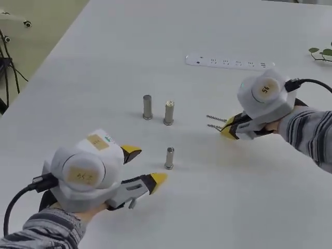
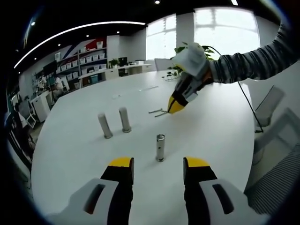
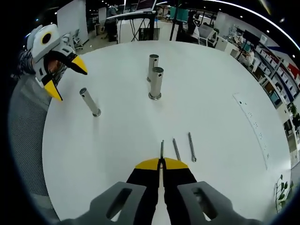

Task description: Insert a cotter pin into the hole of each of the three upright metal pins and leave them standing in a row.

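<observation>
Three upright metal pins stand on the white table: two side by side at the back (image 1: 148,107) (image 1: 168,113) and one nearer (image 1: 169,158). In the left gripper view the near pin (image 2: 160,147) stands just ahead of my open left gripper (image 2: 159,168) (image 1: 145,165), with nothing between the jaws. My right gripper (image 3: 161,163) (image 1: 227,128) rests low at the right, shut on a thin cotter pin (image 3: 161,149) that sticks out past its tips. Beside it, two more cotter pins (image 3: 176,149) (image 3: 191,146) lie on the table.
A white power strip (image 1: 228,63) lies at the back of the table, and plant leaves (image 1: 322,53) show at the far right edge. The table's left edge drops to the floor, where stands and cables are. In the background there are office shelves and desks.
</observation>
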